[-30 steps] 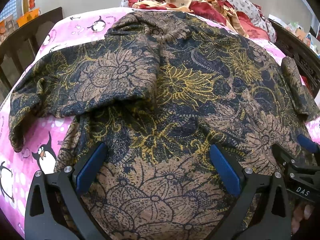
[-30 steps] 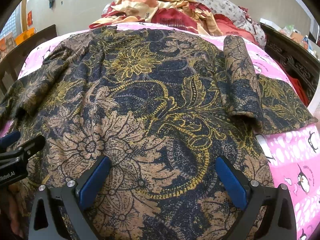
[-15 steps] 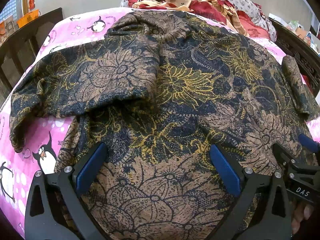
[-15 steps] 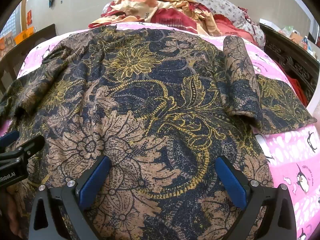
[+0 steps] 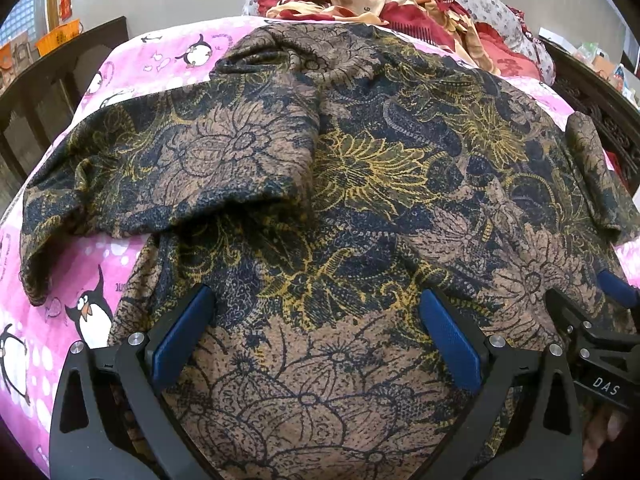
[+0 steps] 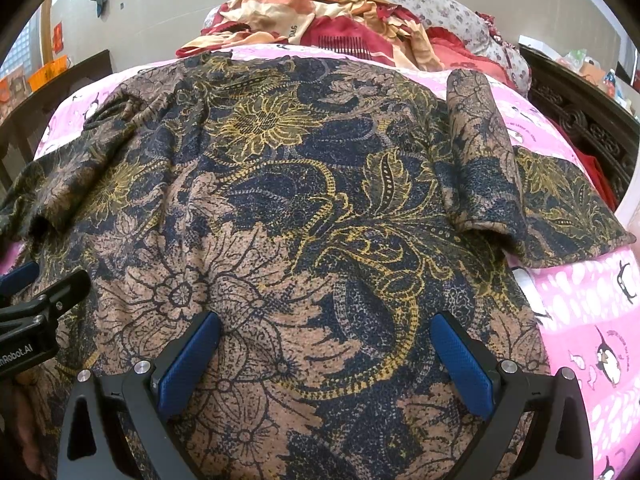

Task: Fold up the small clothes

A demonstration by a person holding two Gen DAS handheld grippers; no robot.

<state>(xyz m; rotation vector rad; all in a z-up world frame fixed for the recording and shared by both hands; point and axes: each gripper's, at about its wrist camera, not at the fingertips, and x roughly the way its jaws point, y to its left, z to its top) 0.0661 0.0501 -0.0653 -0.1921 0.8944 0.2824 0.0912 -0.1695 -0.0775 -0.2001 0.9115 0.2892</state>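
Here, floral shirt [image 5: 360, 184] spread flat under left gripper [image 5: 316, 320] and right gripper [image 6: 326, 344], both spread wide

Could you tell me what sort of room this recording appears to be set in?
Most likely a bedroom: the floral top is spread on a bed with a pink penguin-print sheet, a heap of bedding lies at the far end, and a dark carved wooden frame edges it.

Almost nothing changes: the right gripper [image 6: 324, 356] creeps slightly forward over the shirt [image 6: 280, 208], fingers spread wide.
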